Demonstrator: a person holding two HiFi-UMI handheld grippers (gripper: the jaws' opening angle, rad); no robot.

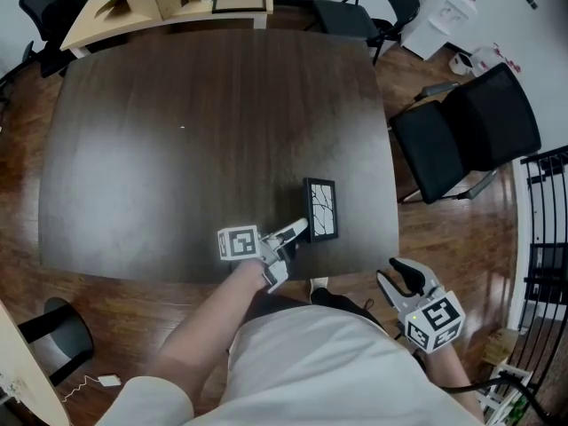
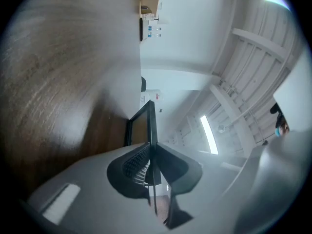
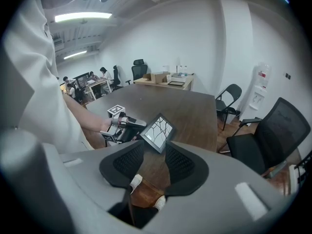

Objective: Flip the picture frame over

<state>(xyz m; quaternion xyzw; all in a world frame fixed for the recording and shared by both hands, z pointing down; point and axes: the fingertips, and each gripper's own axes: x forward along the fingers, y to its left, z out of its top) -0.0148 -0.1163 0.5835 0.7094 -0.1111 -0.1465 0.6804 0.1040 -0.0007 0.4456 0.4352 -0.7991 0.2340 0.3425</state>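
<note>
Left tongs (image 1: 297, 232) clamp picture frame (image 1: 321, 209) edge near table (image 1: 177, 149) edge

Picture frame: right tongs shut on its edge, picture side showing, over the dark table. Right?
Wrong tongs. The left tongs are shut on the edge of the picture frame; the left gripper view shows the frame's edge between its jaws. The right tongs are open and empty. The rest holds.

The black picture frame (image 1: 320, 209), showing dark branching lines on white, is tilted up on edge over the table (image 1: 177, 149).
</note>
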